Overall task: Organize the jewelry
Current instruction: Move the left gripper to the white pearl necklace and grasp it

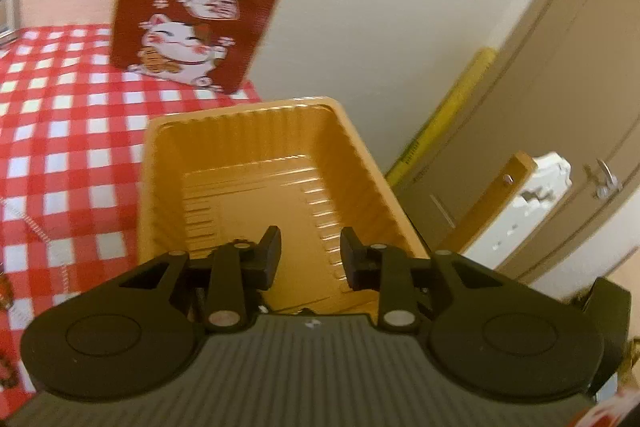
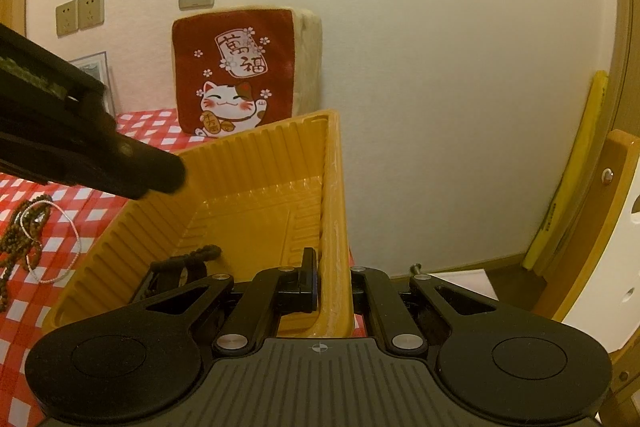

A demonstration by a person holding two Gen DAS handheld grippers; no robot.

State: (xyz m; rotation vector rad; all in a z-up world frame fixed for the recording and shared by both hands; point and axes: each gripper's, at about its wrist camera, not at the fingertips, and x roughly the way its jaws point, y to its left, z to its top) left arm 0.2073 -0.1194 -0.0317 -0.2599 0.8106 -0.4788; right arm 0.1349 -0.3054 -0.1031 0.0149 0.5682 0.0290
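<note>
Cream wall (image 1: 380, 7) behind, red-and-white checked cloth (image 1: 60, 131) over the counter, brown door (image 1: 580, 87) off to the right.

Left wrist view first. Red lucky-cat cushion (image 1: 196, 15) propped against the wall at the back, a bit blurred. In front of it, orange ridged tray (image 1: 256, 155), tilted, inside looking bare from this angle. Left gripper (image 1: 310, 255) hovering over the tray's near end, jaws parted with nothing between them, pads touching nothing. Yellow strip (image 1: 452, 111) leaning against the wall by the door. Bits of beads just peeking in at the far left edge, too cut off to say more.

Right wrist view next. Same cushion (image 2: 240, 75) sharp here, wall sockets (image 2: 80, 13) above and left of it. Right gripper (image 2: 332, 279) clamped shut on the tray's right wall (image 2: 334, 227), one finger inside and one outside, tray (image 2: 256, 163) tipped up on that side. Dark beaded bracelet (image 2: 192, 257) lying inside the tray at its near left corner, partly hidden behind the gripper's linkage. Brown bead strands (image 2: 24, 231) and a thin white beaded string (image 2: 60, 247) still out on the checked cloth (image 2: 100, 223), left of the tray, well apart from it. Left gripper's black body (image 2: 100, 155) reaching in from the left, over the tray's left rim, blurry. Wooden chair frame (image 2: 616, 195) at the right edge.
</note>
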